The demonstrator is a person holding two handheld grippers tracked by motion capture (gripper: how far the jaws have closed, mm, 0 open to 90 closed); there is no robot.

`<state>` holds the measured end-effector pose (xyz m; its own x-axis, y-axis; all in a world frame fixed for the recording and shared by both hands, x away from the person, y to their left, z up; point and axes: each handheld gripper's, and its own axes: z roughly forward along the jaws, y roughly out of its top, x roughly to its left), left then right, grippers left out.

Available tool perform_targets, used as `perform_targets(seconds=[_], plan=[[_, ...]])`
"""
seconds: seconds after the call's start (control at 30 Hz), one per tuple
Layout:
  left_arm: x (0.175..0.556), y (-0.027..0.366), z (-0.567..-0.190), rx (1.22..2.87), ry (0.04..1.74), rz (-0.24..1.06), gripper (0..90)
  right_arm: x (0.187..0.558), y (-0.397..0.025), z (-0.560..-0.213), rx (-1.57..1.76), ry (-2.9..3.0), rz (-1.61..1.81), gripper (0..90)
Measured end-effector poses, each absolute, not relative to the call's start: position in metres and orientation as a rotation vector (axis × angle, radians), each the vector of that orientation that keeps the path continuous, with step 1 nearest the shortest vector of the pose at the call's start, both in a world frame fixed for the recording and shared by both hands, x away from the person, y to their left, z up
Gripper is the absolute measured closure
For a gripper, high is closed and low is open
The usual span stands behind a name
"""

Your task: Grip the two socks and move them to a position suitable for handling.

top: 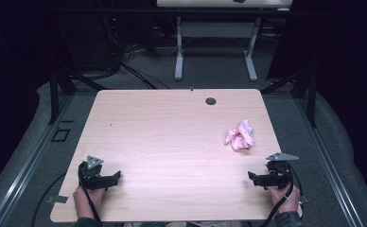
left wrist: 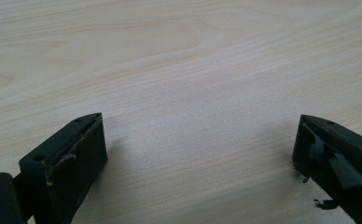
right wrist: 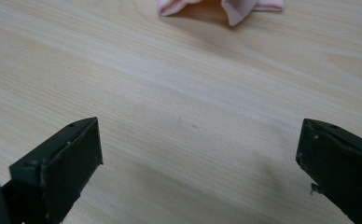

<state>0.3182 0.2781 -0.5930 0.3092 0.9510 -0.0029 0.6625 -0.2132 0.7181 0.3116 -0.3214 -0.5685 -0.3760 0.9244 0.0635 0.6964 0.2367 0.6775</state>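
I have both grippers low at the near edge of the table point(top: 172, 137), tips turned inward toward each other, I'd guess a ready pose. Left gripper point(top: 115, 177), well left of the cloth point(top: 240, 135) and nearer me, has its jaws spread on nothing. Right gripper point(top: 251, 177), just short of the cloth, likewise gapes empty. The crumpled pink cloth lies loose beyond it, right of centre
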Motion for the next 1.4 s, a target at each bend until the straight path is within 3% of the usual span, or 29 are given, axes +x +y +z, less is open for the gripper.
perform_targets(seconds=[0.53,1.0,1.4], plan=[[0.318,0.278,-0.593,1.958,1.428,0.602,2.9,0.332,-0.314,-0.537,1.452,2.206,0.927,0.0],[0.318,0.278,-0.593,1.959,1.428,0.602,2.9,0.380,-0.302,-0.517,1.432,2.210,0.957,1.6],[0.318,0.278,-0.593,1.959,1.425,0.602,3.1,0.431,-0.297,-0.505,1.494,2.222,0.895,17.3]])
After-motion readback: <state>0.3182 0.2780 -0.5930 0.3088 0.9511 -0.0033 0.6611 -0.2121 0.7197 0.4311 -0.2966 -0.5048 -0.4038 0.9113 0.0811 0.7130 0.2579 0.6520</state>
